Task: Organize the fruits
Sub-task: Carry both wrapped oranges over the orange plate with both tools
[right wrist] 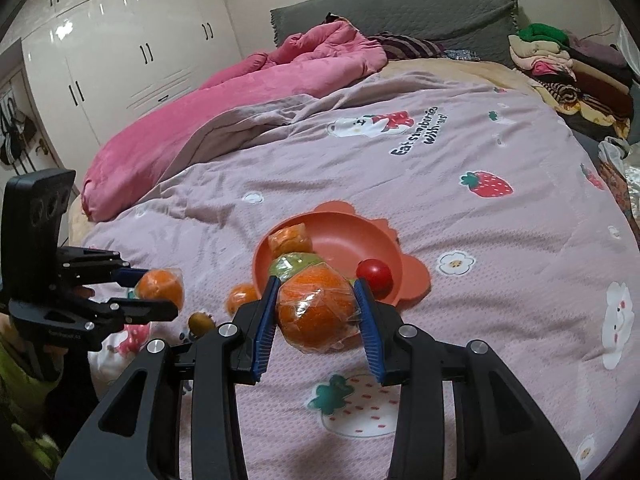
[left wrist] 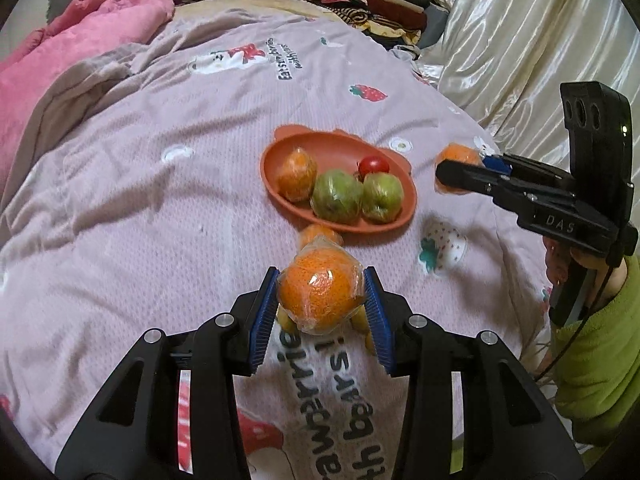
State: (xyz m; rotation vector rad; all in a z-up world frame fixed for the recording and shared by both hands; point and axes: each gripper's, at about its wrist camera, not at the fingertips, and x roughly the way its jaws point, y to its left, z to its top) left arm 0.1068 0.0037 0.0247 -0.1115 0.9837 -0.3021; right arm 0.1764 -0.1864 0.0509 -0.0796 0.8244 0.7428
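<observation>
In the left wrist view my left gripper [left wrist: 322, 276] is shut on a plastic-wrapped orange [left wrist: 320, 300], held above the bed. My right gripper [left wrist: 460, 162] comes in from the right, shut on a second wrapped orange [left wrist: 458, 156]. The right wrist view has that gripper [right wrist: 317, 282] and its orange [right wrist: 316, 312] in front, the left gripper [right wrist: 158, 292] at the left. An orange plate [left wrist: 340, 152] [right wrist: 348, 236] holds a wrapped orange [left wrist: 297, 174], two green apples [left wrist: 336, 196] and a small red fruit [left wrist: 374, 165]. Another orange [left wrist: 320, 235] lies on the bed beside the plate.
The pink strawberry-print quilt [right wrist: 440, 152] covers the bed. A kiwi [right wrist: 200, 320] lies on it near the left gripper. A rolled pink blanket [right wrist: 224, 108] lies at the far left, folded clothes [right wrist: 568, 68] are stacked far right, and a white wardrobe [right wrist: 120, 48] stands behind.
</observation>
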